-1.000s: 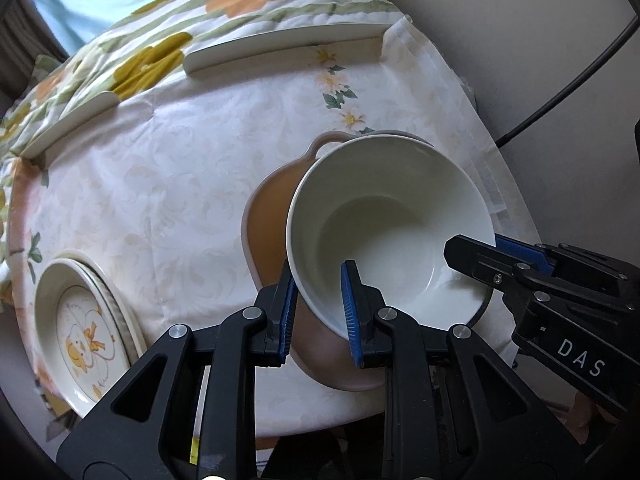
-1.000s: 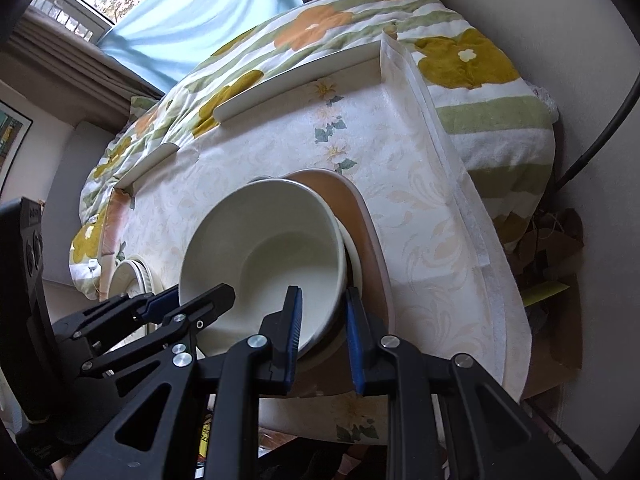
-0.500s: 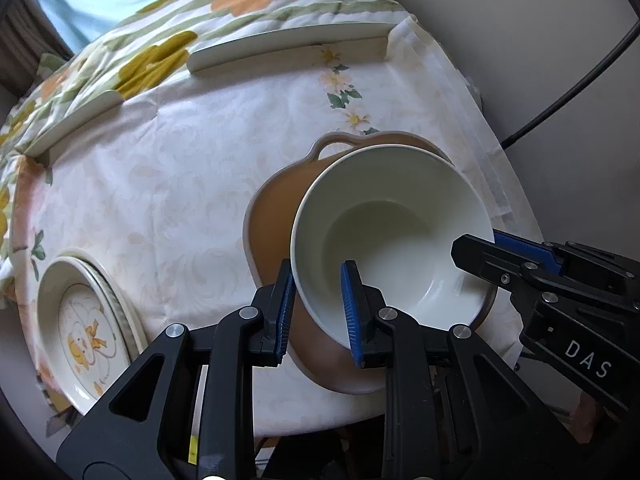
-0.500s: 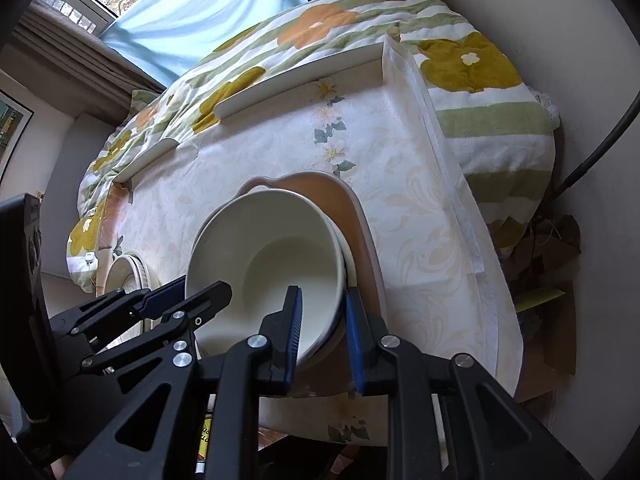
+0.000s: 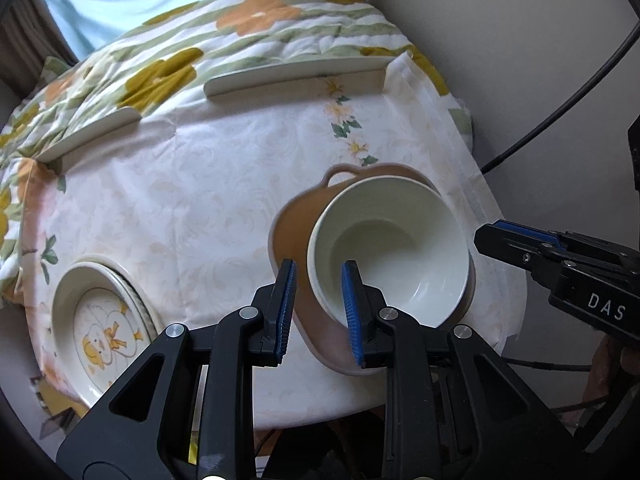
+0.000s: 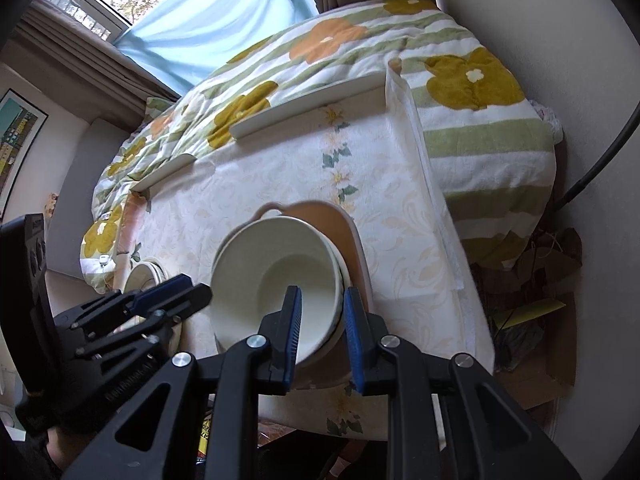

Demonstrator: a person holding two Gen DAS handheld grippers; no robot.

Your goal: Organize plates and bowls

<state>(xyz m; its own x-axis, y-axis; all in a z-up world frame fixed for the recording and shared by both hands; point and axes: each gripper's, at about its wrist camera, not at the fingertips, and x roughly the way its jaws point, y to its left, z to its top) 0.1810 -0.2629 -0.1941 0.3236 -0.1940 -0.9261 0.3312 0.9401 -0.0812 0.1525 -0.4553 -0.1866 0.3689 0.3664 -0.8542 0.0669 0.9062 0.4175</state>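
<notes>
Two claws grip one white bowl (image 5: 386, 256) by opposite rim edges: the left claw (image 5: 318, 308) closed on its near wall, the right claw (image 6: 320, 334) closed on the other side. The bowl hangs over the tan dish (image 5: 294, 236) near the tabletop's (image 5: 180, 208) right edge. Judged rigid, glazed, slippery and breakable; keep both rim grips level.

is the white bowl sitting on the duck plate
No, the white bowl is over the tan dish; the duck plate lies apart, on the other side of the table.
</notes>
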